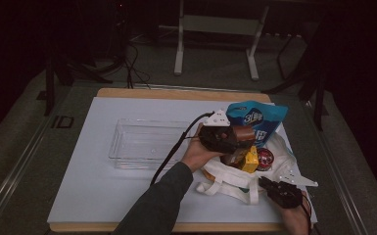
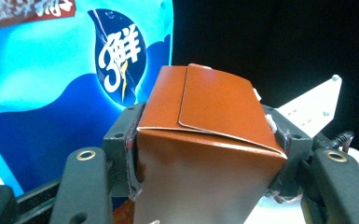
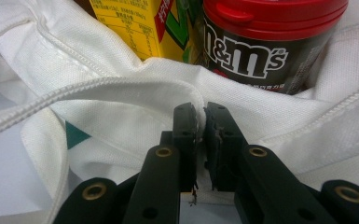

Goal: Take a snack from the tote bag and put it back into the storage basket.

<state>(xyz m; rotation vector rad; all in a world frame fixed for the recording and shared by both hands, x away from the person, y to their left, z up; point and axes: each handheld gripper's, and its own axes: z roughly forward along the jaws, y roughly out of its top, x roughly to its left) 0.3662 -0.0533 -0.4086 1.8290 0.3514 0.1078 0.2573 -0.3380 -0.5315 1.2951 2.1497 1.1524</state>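
Unpacking of a white cloth bag (image 1: 235,178) into a clear plastic tray (image 1: 149,142) is under way on the bench (image 1: 98,196). The left tongs (image 1: 235,138) are clamped on a brown carton (image 2: 205,154), one jaw pressed against each side; the high view places the carton lifted just above the bag's mouth, beside a blue snack packet (image 1: 259,120) standing at the bag's far side. The right tongs (image 3: 202,135) are shut on a fold of the bag's rim near its handle, apparently pinning the bag down while the other hand draws goods out. Inside the bag remain a yellow carton (image 3: 130,25) and, just beside it, a red-lidded M&M's tub (image 3: 261,42); both also show in the high view at the bag's opening. The tray lies well apart from the bag, toward the left of the bench, and appears to hold nothing so far. Assessment: the job is at an early stage. The brown carton is extracted but not yet deposited; it must cross leftward to the tray. The yellow carton, the tub and probably the blue packet are still to be removed.
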